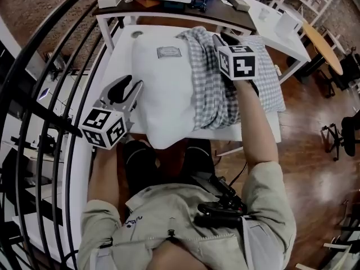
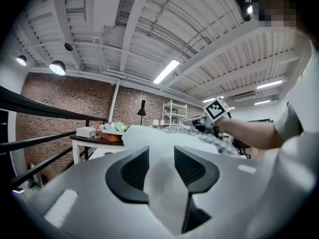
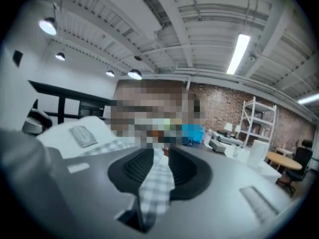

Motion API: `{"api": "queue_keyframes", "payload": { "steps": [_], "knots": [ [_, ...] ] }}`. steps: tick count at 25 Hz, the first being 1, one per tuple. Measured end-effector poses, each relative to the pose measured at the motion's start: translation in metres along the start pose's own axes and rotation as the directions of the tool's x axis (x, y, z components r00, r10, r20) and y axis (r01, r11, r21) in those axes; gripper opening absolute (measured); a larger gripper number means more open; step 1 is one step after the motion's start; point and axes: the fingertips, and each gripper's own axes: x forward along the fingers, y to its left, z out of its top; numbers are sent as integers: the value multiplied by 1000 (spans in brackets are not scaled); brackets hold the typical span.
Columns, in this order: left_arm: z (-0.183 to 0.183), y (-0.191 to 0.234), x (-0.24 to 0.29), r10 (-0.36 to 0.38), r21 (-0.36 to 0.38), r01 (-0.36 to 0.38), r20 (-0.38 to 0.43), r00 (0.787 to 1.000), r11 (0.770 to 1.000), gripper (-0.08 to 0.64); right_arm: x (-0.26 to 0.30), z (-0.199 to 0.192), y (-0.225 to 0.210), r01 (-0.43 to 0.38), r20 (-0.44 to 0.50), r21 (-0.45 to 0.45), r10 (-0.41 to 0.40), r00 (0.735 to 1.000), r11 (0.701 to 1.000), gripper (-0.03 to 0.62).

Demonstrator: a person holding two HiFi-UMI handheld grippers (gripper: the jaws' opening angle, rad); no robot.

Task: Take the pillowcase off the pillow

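- Pillowcase of grey-checked cloth (image 1: pixel 211 89) lies bunched halfway off the plump white pillow (image 1: pixel 163 94) on the white counter (image 1: pixel 115 66).
- Left gripper (image 2: pixel 160 161) fingers stand slightly apart round the pillow, and right gripper (image 3: pixel 160 158) fingers likewise round the pillowcase.
- With neither grip tight, a pull now would likely slip.

- I can read no word or number anywhere.
- The label (image 1: pixel 168 52) on the pillow (image 1: pixel 160 103) is too small to read.
- Left cube (image 1: pixel 104 129) and right cube (image 1: pixel 237 62) show only black-and-white squares.
- The jacket print (image 1: pixel 134 223) is illegible.
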Motion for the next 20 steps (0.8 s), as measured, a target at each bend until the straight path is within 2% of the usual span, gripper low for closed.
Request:
{"api": "queue_keyframes", "payload": {
  "steps": [2, 4, 5, 8, 10, 13, 16, 19, 20],
  "knots": [
    [16, -23, -20, -21, 1, 21, 58, 998, 1000, 160, -51, 0, 11, -27, 103, 36, 24, 994, 999, 93],
    [28, -54, -35, -64, 56, 60, 80, 995, 997, 178, -101, -14, 21, -29, 157, 94, 14, 988, 995, 95],
    [29, -72, -39, -95, 98, 89, 64, 993, 991, 197, -122, -23, 25, -26, 167, 126, 4, 986, 992, 103],
    [5, -123, -38, -169, 200, 181, -76, 983, 963, 262, -166, -52, 39, -23, 146, 173, -2, 989, 985, 105],
    [-24, -147, -31, -189, 231, 228, -181, 965, 946, 281, -182, -75, 52, -41, 93, 165, 25, 995, 985, 115],
    [-67, -162, -21, -198, 258, 275, -289, 937, 926, 299, -194, -110, 79, -92, 6, 159, 92, 996, 983, 132],
    [-93, -159, -9, -139, 295, 246, -339, 930, 923, 299, -192, -136, 111, -148, -60, 138, 157, 986, 979, 147],
    [-96, -147, 0, -82, 320, 193, -330, 940, 928, 194, -181, -152, 126, -120, -107, 55, 125, 986, 991, 137],
    [-92, -143, 0, -72, 326, 180, -317, 946, 928, 147, -179, -153, 124, -92, -114, 25, 94, 989, 995, 92]
  ]
}}
